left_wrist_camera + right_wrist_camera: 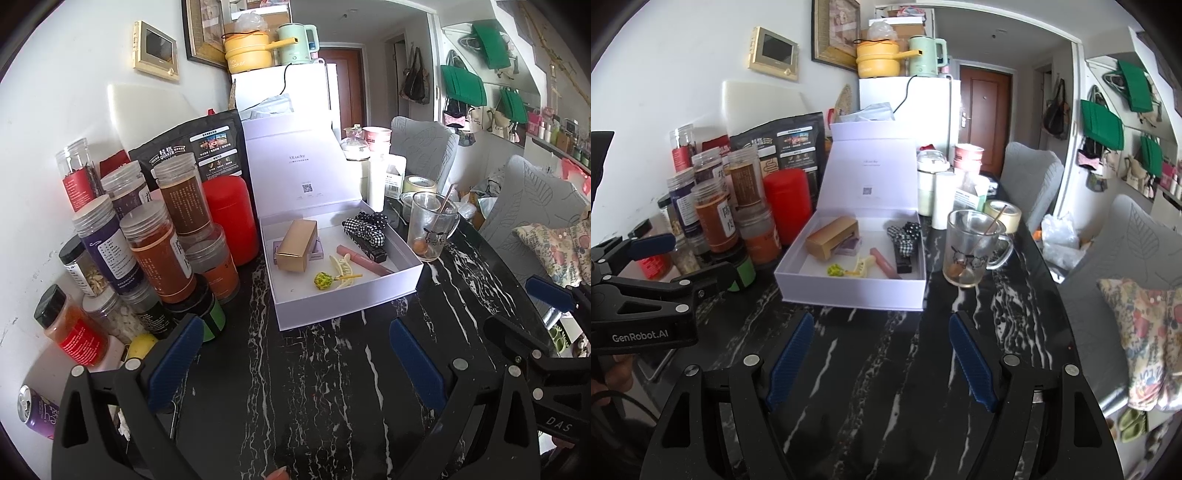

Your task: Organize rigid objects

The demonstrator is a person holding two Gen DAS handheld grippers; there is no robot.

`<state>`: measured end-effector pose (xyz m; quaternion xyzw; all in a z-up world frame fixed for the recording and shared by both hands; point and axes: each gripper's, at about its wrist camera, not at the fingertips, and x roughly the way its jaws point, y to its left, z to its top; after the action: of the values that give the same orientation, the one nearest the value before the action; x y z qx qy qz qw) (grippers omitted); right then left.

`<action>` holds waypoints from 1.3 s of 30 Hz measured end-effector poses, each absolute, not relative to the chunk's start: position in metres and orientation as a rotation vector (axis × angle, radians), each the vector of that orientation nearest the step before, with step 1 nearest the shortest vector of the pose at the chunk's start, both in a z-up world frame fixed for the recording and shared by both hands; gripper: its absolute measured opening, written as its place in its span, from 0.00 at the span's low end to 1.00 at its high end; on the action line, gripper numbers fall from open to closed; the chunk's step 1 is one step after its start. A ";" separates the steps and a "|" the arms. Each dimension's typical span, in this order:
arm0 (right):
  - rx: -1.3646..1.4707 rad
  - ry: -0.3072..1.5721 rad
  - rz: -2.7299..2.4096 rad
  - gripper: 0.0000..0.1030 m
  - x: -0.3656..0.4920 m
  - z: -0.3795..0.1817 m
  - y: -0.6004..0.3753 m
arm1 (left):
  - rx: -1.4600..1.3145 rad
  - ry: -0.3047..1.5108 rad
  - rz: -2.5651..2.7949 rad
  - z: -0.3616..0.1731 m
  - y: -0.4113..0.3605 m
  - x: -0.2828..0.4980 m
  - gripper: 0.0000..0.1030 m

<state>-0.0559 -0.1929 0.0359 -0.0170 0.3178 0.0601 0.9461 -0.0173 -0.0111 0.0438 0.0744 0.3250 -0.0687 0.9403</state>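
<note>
Black marble-veined table fills the lower half of both my views. My left tongs hang wide apart and hold nothing; my right tongs are just as wide and bare. Centre frame sits the white box, lid upright, holding a gold carton, a checked hair clip, a pink tube, a cream claw clip and a yellow-green lollipop. A glass mug stands just right of it; spice jars crowd the left.
</note>
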 end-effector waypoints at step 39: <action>-0.030 0.666 0.119 0.74 -0.054 0.030 -0.197 | 0.185 0.677 -0.149 0.042 -0.018 -0.020 1.00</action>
<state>-0.0544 -0.1973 0.0299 -0.0146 0.3268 0.0583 0.9432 -0.0195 -0.0179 0.0423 0.0904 0.3315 -0.0728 0.9363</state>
